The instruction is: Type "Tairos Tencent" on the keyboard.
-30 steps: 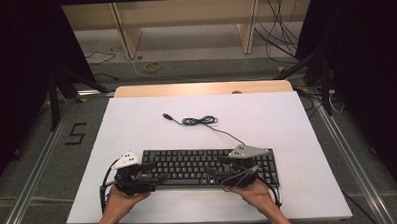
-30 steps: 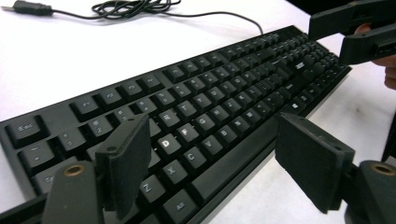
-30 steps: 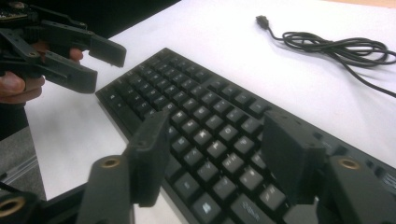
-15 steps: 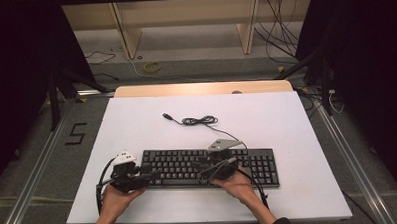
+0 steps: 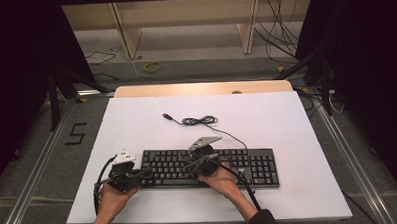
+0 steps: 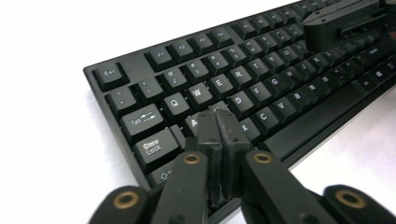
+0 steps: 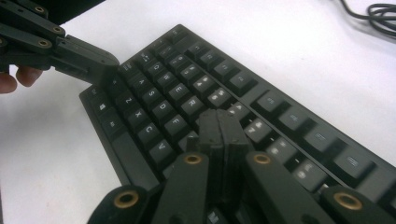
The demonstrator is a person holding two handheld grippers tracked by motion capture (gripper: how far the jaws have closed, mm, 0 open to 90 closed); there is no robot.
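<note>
Left claw (image 6: 218,122), right claw (image 7: 219,122) closed, tips over keyboard (image 5: 248,165) keys.

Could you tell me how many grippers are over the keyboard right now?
2: the left gripper at the keyboard's left end, and the right gripper left of its middle; both have their jaws shut.
</note>
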